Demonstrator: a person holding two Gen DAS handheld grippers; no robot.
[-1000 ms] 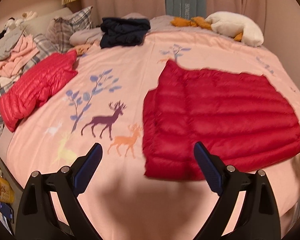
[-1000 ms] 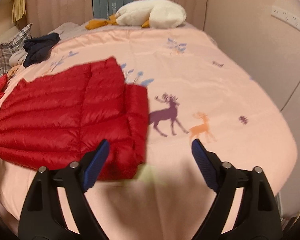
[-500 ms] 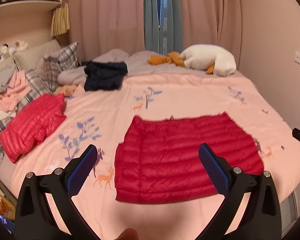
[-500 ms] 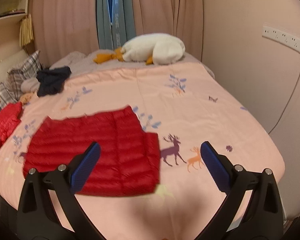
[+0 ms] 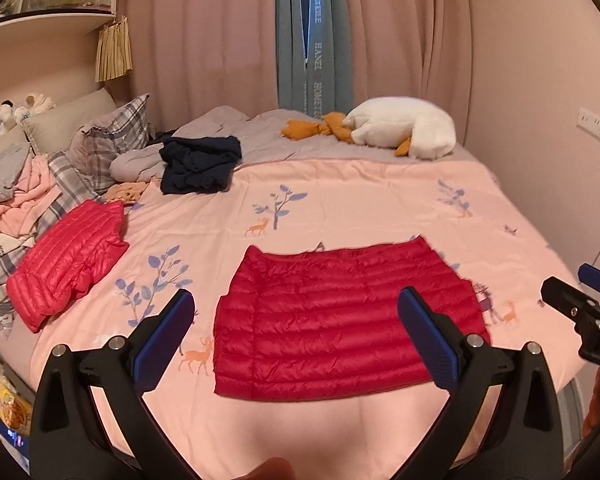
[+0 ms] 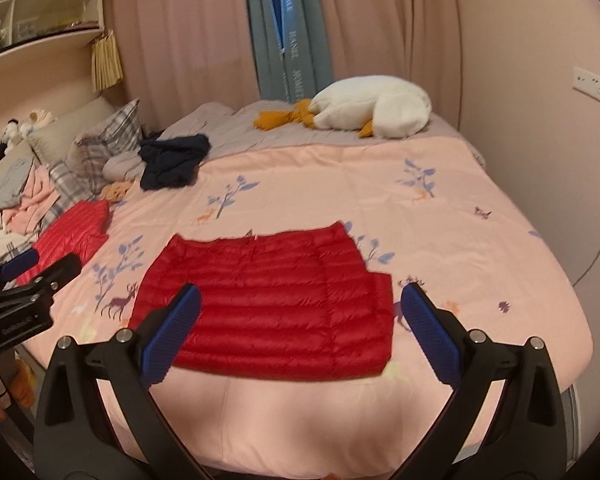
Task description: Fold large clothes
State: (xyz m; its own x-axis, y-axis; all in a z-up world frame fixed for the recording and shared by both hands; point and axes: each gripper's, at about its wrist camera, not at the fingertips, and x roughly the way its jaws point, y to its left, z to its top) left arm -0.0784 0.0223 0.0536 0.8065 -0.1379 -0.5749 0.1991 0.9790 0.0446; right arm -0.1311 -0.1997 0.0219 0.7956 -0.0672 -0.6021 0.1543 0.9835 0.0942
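Note:
A dark red quilted down jacket (image 5: 340,324) lies folded into a flat rectangle near the front edge of the pink bed (image 5: 380,200); the right wrist view shows the jacket (image 6: 268,300) too. My left gripper (image 5: 296,320) hangs open above and in front of it, nothing between its blue pads. My right gripper (image 6: 300,320) is likewise open and empty, held above the jacket's near right part. Each gripper shows at the edge of the other's view: the right gripper (image 5: 584,304) and the left gripper (image 6: 24,276).
A brighter red down jacket (image 5: 68,268) lies folded at the bed's left side. A dark navy garment (image 5: 198,164) sits further back, with plaid pillows (image 5: 108,140) and a clothes heap (image 5: 16,196) at left. A white plush goose (image 5: 400,128) rests by the curtains.
Both grippers have risen and drawn back from the jacket, so it looks smaller and lower in both views. Their jaws have spread slightly wider. The jacket has stayed put.

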